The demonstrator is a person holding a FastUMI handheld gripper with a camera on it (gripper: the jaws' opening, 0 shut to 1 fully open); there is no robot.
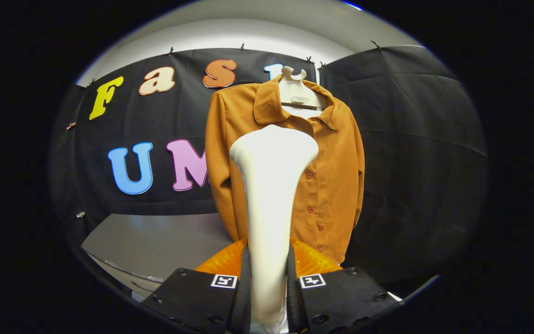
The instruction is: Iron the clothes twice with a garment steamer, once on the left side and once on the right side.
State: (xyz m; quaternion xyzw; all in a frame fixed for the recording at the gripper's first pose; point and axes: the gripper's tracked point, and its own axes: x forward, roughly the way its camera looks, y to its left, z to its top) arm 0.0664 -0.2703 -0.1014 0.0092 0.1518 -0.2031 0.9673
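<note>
The white steamer (270, 195) is held tight between the two fingers of the gripper (268, 283). Its head is raised in front of the brown shirt (332, 176), which is hung on a hanger (297, 95).

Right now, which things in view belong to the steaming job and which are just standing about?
Part of the job:
- garment steamer, clamped between the fingers of the gripper, its head raised toward the shirt
- orange shirt, buttoned, beyond the steamer
- hanger carrying the shirt

Just there:
- grey table, beside and below the shirt
</note>
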